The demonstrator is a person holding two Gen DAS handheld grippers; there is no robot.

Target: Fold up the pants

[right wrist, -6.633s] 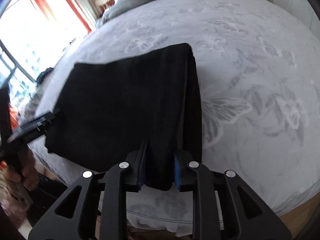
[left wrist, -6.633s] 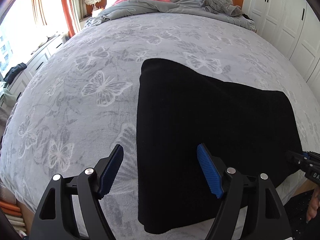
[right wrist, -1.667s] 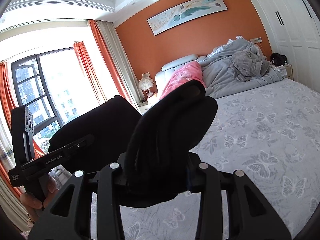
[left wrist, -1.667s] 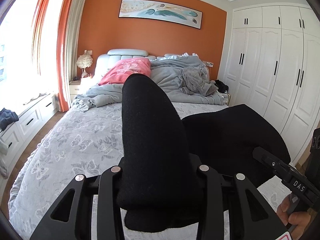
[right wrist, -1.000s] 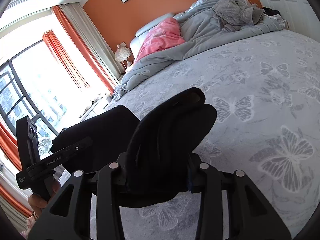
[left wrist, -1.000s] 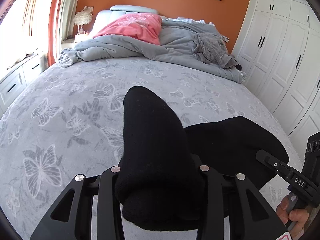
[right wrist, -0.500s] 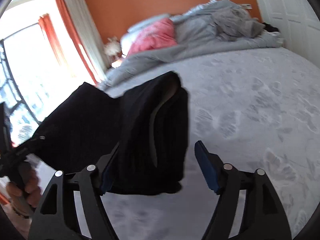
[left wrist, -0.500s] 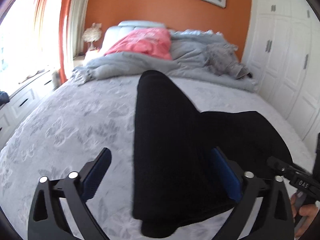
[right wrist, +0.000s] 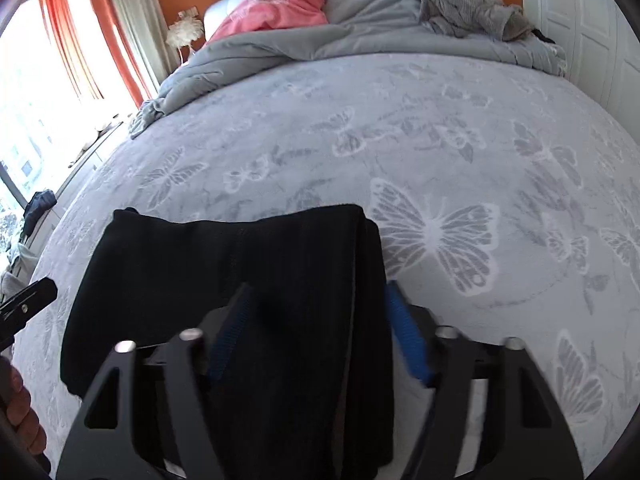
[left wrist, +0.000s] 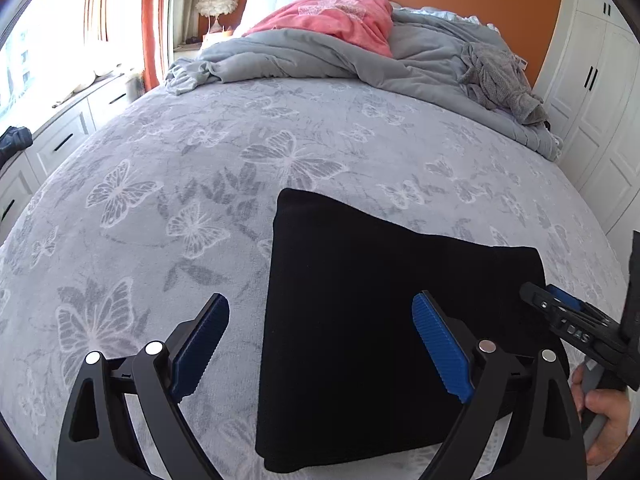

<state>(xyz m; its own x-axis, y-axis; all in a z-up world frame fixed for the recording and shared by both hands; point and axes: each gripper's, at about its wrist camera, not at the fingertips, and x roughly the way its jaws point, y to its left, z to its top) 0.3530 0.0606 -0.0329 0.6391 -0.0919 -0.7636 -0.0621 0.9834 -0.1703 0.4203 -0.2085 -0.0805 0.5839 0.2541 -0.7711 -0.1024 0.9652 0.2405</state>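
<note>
The black pants (left wrist: pixel 380 300) lie folded into a flat rectangle on the grey butterfly bedspread (left wrist: pixel 180 184), near the front edge of the bed. My left gripper (left wrist: pixel 320 344) is open, its blue pads either side of the fold's left part, not holding it. My right gripper (right wrist: pixel 320 336) is open above the fold's right end (right wrist: pixel 260 280), with cloth between the pads but not pinched. The right gripper also shows at the right edge of the left wrist view (left wrist: pixel 576 324).
A crumpled grey duvet (left wrist: pixel 360 60) and a pink blanket (left wrist: pixel 332 16) lie at the head of the bed. White wardrobes (left wrist: pixel 600 80) stand on the right. A lamp (left wrist: pixel 216 4) and drawers (left wrist: pixel 60 136) stand on the left by the window.
Both grippers carried the pants up and over into a further fold, laid them down, then opened and let go. They have since drawn back a little.
</note>
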